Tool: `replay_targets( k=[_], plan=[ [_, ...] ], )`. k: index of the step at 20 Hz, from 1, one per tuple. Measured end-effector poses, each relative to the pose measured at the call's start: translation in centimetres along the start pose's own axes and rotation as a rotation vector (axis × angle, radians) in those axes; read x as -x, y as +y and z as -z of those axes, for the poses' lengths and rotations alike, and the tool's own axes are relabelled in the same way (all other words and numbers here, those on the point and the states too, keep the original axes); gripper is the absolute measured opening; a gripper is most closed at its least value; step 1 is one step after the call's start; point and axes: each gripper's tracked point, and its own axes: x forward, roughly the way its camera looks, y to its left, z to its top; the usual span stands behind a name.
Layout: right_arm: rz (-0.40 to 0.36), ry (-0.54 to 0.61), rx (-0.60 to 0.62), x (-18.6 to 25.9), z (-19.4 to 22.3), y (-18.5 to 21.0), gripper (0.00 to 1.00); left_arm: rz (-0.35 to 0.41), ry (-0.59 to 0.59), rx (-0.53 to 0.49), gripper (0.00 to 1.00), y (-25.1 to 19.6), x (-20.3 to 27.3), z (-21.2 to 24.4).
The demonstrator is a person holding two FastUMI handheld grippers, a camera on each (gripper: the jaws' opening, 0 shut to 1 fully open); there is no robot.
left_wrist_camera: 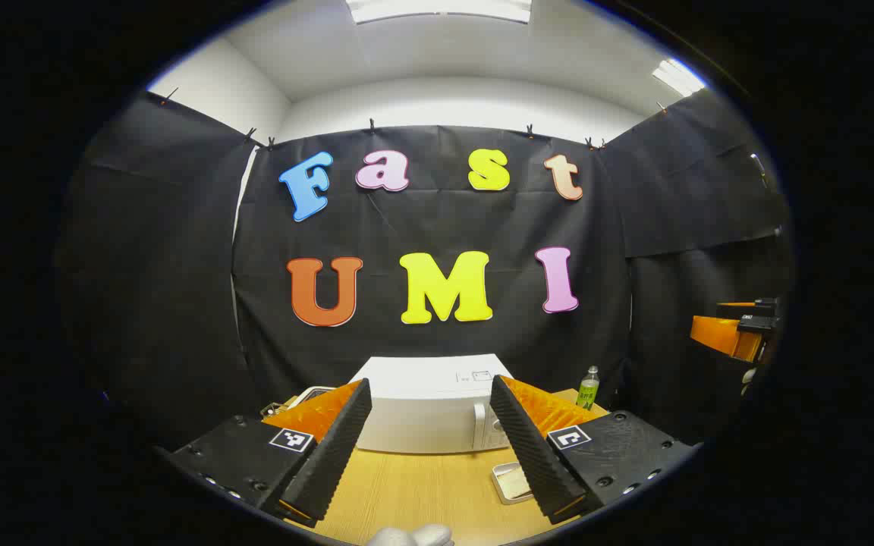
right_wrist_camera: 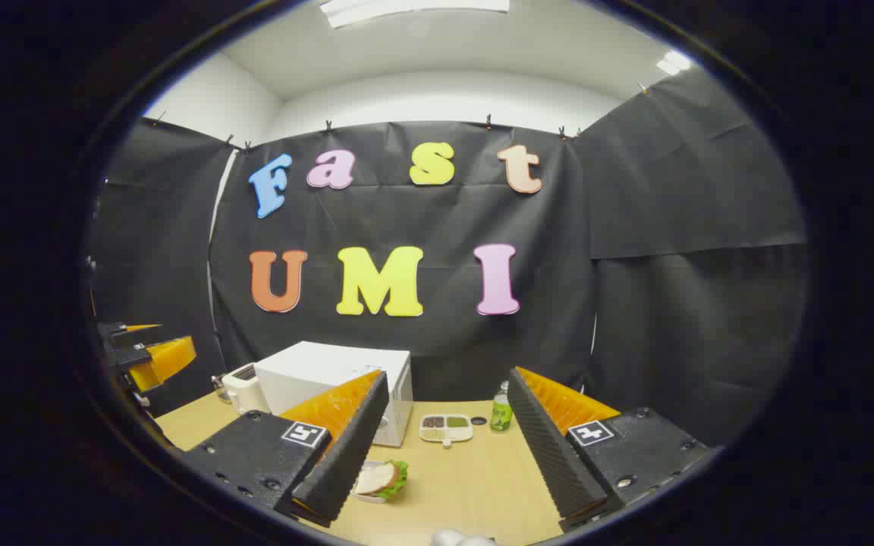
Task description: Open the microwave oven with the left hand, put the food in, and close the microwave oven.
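A white microwave oven (left_wrist_camera: 425, 413) stands at the back of the wooden table, its door closed, straight ahead of my left gripper (left_wrist_camera: 429, 447), which is open with nothing between its fingers. In the right gripper view the microwave oven (right_wrist_camera: 331, 383) sits to the left. A sandwich on a small plate (right_wrist_camera: 380, 479) lies on the table just inside the left finger of my right gripper (right_wrist_camera: 444, 455), which is open and holds nothing. The same plate (left_wrist_camera: 511, 482) shows beside the left gripper's right finger. The other gripper (right_wrist_camera: 145, 356) appears at the far left edge.
A small green bottle (right_wrist_camera: 501, 411) and a divided tray of grains (right_wrist_camera: 446, 427) stand right of the microwave. A white toaster-like appliance (right_wrist_camera: 243, 388) sits to its left. The wooden table (right_wrist_camera: 475, 485) runs toward me. Black cloth walls close the booth.
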Motion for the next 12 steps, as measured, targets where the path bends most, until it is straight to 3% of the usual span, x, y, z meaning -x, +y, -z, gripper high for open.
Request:
replay_targets(
  k=[5, 6, 7, 10, 11, 12],
  plan=[
    [0.002, 0.006, 0.006, -0.3, 0.2, 0.2, 0.92, -0.007, 0.004, 0.007, 0.96, 0.6, -0.5, 0.2],
    [0.002, 0.006, 0.006, -0.3, 0.3, 0.2, 1.0, -0.009, 0.004, 0.006, 1.0, 0.7, -0.7, 0.1],
    [0.002, 0.006, 0.007, -0.4, 0.2, 0.2, 0.92, -0.009, 0.003, 0.006, 1.0, 0.7, -0.8, 0.2],
    [0.003, 0.004, 0.014, -0.6, 0.1, 0.1, 0.92, -0.014, 0.006, 0.006, 0.96, 0.7, -1.3, 0.3],
    [0.003, 0.004, 0.015, -0.7, 0.0, 0.0, 0.92, -0.013, 0.007, 0.006, 1.0, 0.9, -1.5, 0.5],
    [0.004, 0.003, 0.015, -0.8, 0.0, 0.1, 0.92, -0.017, 0.004, 0.003, 0.96, 0.9, -1.7, 0.6]
  ],
)
